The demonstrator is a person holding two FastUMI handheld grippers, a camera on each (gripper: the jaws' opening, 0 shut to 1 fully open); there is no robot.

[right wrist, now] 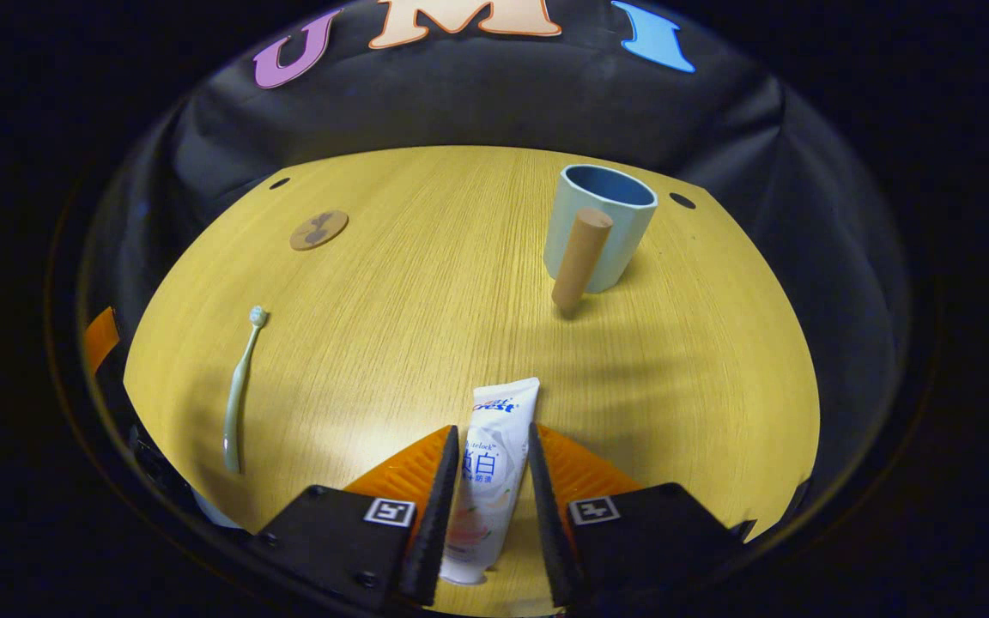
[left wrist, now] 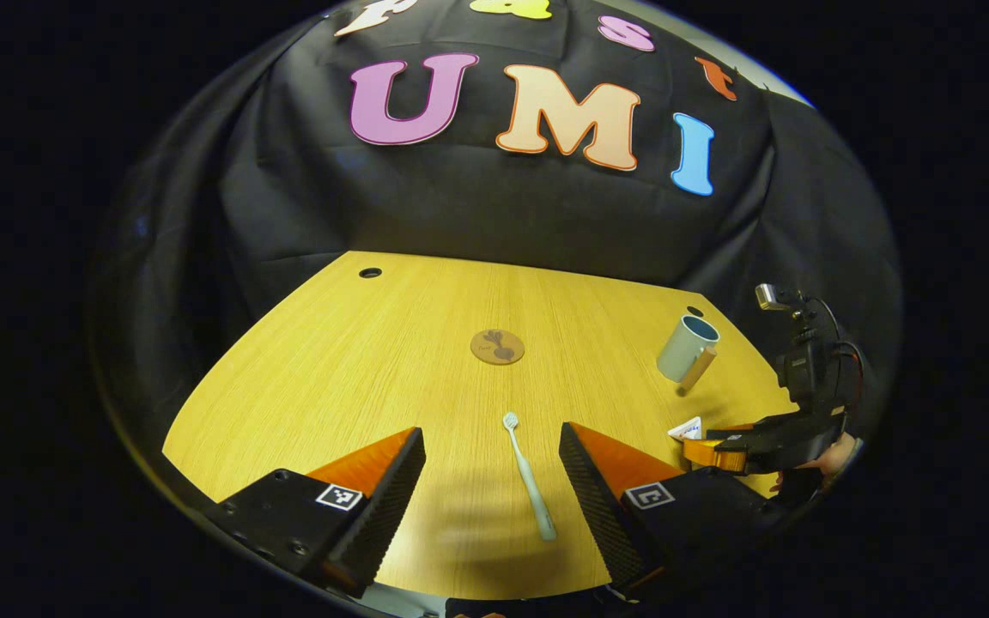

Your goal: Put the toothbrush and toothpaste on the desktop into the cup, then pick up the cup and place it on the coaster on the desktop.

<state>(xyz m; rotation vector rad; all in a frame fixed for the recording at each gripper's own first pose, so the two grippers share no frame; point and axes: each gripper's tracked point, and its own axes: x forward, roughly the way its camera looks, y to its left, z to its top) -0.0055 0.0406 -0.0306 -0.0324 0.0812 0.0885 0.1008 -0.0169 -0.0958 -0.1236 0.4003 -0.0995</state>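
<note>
Toothpaste (right wrist: 489,463) sits between our narrowed right gripper (right wrist: 488,506); we should pinch squarely, then lift toward the cup (right wrist: 602,225) at one o'clock, left gripper (left wrist: 492,481) wide.

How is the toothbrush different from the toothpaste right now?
The toothbrush is thin and pale green; the toothpaste is a wider, flat white tube with printing. The toothbrush lies free between the left gripper's wide-open fingers; the toothpaste sits between the right gripper's fingers, which have nearly closed on it. Both lie flat on the desktop, outside the cup.
</note>
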